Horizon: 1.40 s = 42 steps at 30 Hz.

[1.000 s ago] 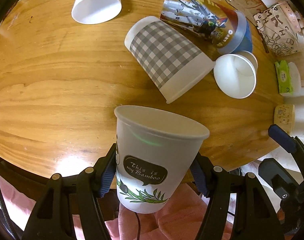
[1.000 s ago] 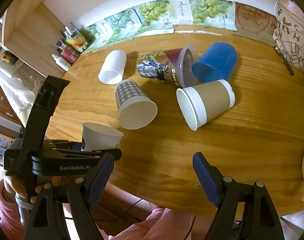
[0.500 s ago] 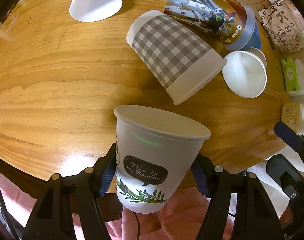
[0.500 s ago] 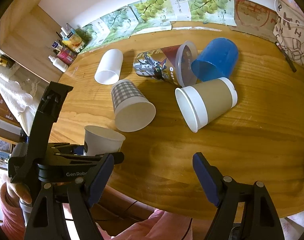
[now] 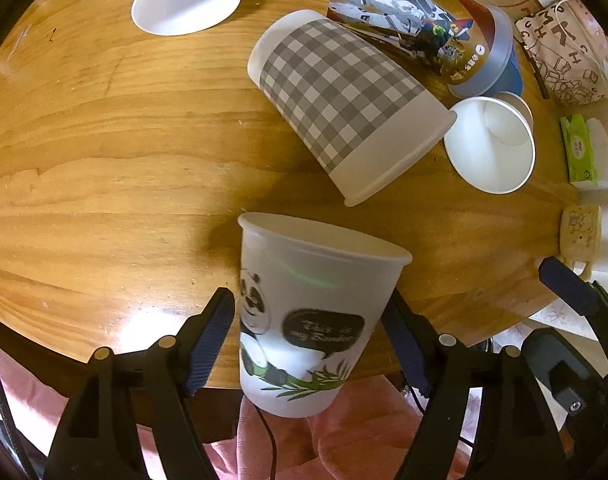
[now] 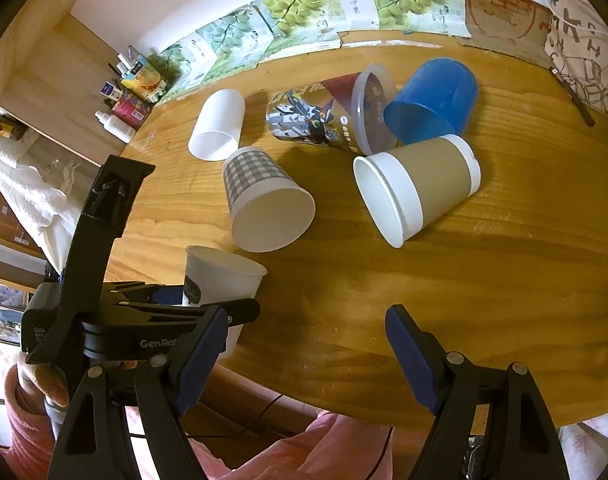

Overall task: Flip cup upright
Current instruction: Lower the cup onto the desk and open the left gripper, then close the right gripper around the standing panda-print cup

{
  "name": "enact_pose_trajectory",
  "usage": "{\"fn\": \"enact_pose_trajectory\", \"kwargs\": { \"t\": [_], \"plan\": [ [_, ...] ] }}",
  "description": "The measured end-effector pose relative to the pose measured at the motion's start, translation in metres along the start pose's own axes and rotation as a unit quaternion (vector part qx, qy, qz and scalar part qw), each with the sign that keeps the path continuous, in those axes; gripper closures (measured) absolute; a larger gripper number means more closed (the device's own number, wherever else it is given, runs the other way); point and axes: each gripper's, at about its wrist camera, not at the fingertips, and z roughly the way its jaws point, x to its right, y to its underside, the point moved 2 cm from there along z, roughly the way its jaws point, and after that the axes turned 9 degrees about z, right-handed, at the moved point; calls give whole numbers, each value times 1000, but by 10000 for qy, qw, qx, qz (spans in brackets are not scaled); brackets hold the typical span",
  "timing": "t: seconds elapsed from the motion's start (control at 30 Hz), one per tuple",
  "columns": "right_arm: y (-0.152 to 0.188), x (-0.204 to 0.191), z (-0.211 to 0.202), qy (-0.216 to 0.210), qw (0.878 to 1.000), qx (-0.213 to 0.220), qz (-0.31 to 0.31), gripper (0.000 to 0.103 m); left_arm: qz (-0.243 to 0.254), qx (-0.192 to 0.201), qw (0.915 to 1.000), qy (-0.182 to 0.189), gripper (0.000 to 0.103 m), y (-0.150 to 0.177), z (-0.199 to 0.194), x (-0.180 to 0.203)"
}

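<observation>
Right at the near edge of the wooden surface [image 5: 103,152], the panda cup [image 5: 308,320] stands mouth up between the fingers of the left claw [image 5: 308,344]; a gap shows at the left pad, and whether the right pad touches the cup wall I cannot tell. I cannot see into it from either view. Its base sits by the rim of the surface, with pink cloth [image 5: 344,440] showing below. Just beyond it lies the gingham cup [image 5: 344,100] on its side, mouth toward the near edge, its inside bare. Beside that, a brown-sleeved cup [image 6: 416,188] lies tipped with an empty white interior, touching a printed plastic cup [image 6: 328,116] and a blue cup [image 6: 432,100], both also down. A plain white cup [image 6: 219,128] lies apart on the far left. The right claw [image 6: 308,352] hovers spread wide with nothing between its pads, over the near rim where a broad stretch of bare wood runs right. Fruit-print cartons [image 6: 304,12] line the far edge against the wall.
</observation>
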Motion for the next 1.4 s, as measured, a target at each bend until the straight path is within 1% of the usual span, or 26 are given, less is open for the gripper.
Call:
{"fn": "enact_pose_trajectory", "kwargs": {
  "t": [0.07,0.13,0.3,0.4,0.53,0.67,0.9,0.97,1.07,1.17,1.27,1.4],
  "plan": [
    [0,2,0,2,10000,1,38,21,-28,8,10000,29,24,1,0,-2],
    [0,3,-1,-2,10000,1,84,21,-61,39,10000,45,21,2,-2,-5],
    [-1,8,-1,-2,9998,-3,177,21,-84,144,9995,250,21,5,-8,-15],
    [-1,9,-1,-20,9997,-17,230,21,-39,228,9993,301,21,8,-16,-19],
    [0,9,1,-90,9993,-75,361,21,57,399,9986,333,21,13,-29,-19],
    [2,5,4,-169,9986,-107,482,21,214,710,9967,322,21,22,-43,-21],
    [5,-1,14,-420,9961,-208,750,21,447,1370,9895,124,21,41,-64,-28],
    [6,-1,19,-514,9944,-280,878,21,442,1460,9883,-29,21,48,-67,-32],
    [8,-3,27,-633,9917,-361,1063,21,426,1595,9862,-109,21,55,-68,-37],
    [10,-5,35,-733,9889,-430,1220,21,329,1876,9811,-338,21,63,-70,-37],
    [11,-9,44,-822,9862,-507,1342,21,203,2104,9769,-309,21,75,-74,-42],
    [11,-14,56,-823,9841,-543,1477,21,144,2181,9753,-317,21,87,-75,-51]
  ]
}}
